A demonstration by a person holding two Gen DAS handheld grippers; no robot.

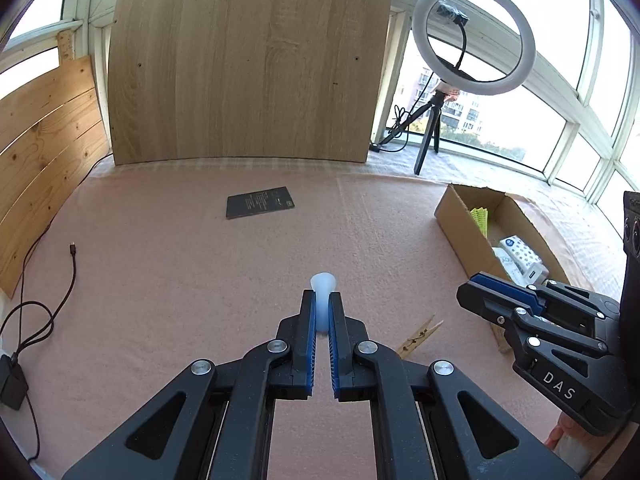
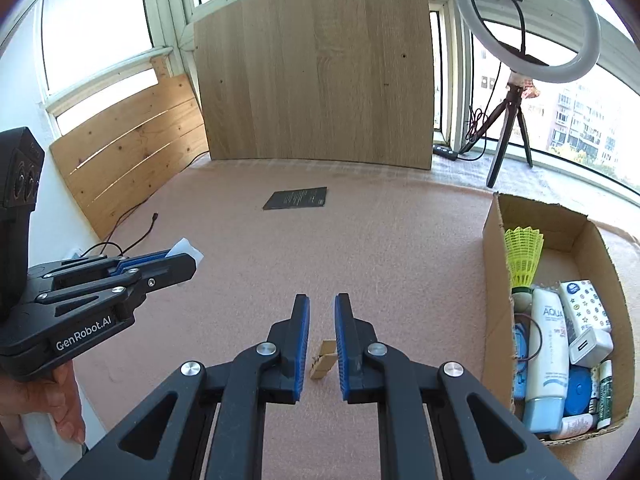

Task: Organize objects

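My left gripper (image 1: 322, 296) is shut on a small pale translucent cap-like piece (image 1: 323, 282), lifted above the pink cloth; the right wrist view shows that gripper (image 2: 188, 260) at the left, with the white piece (image 2: 184, 250) sticking out past its tips. My right gripper (image 2: 322, 300) has a narrow gap between its blue pads with nothing gripped. A wooden clothespin (image 2: 323, 364) lies on the cloth below it, seen through the gap. In the left wrist view the right gripper (image 1: 466, 290) hovers near the cardboard box (image 1: 460, 220), with a clothespin (image 1: 420, 336) on the cloth beside it.
The open cardboard box (image 2: 494, 264) at the right holds a yellow shuttlecock (image 2: 524, 252), a sunscreen tube (image 2: 548, 352), a tissue pack, a charger and small bottles. A dark booklet (image 2: 296, 199) lies mid-cloth. A cable (image 1: 48, 292) trails at the left. A ring light on a tripod (image 1: 474, 36) stands behind.
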